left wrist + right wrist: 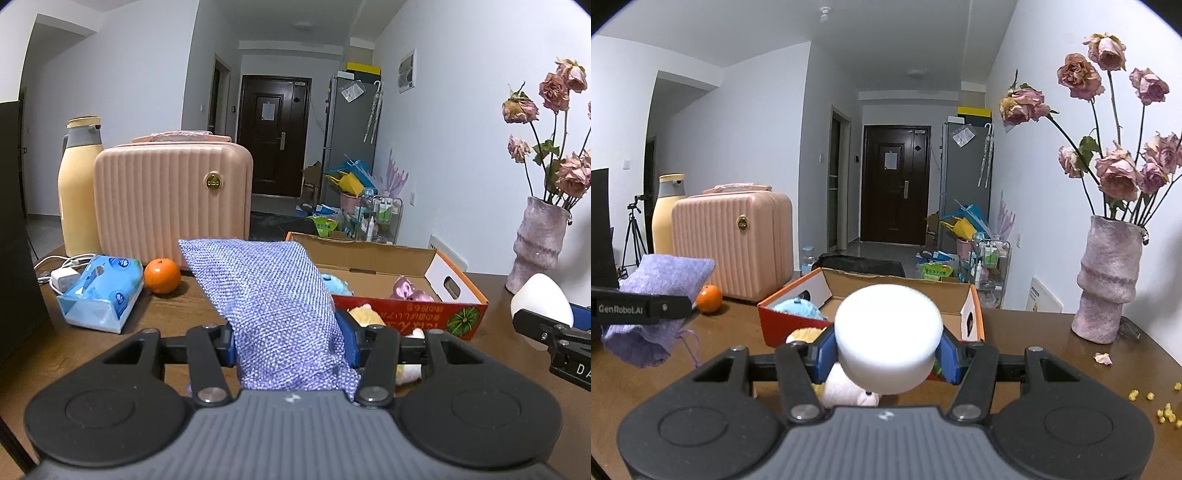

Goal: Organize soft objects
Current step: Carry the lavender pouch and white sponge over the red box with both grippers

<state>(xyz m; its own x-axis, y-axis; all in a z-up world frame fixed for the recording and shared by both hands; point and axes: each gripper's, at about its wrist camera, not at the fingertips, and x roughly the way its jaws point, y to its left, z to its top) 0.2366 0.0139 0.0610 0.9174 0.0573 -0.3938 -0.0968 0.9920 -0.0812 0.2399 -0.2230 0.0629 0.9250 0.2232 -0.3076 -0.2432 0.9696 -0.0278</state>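
Left gripper (pixel 290 341) jaws pinch a purple pouch (pixel 273 306), long axis upward; right gripper (pixel 888 350) jaws pinch a white sponge (pixel 888 332).

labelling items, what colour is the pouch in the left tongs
Lavender-purple woven fabric pouch flecked with white; clearest in the left wrist view.

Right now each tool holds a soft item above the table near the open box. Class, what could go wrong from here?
1. The purple knit pouch is pinched at its lower end by the left tool, so it may sag or slip.
2. The white foam puck in the right tool hides the cardboard box, so the drop could miss.
3. The vase of dried roses stands near; a wide swing could topple it.
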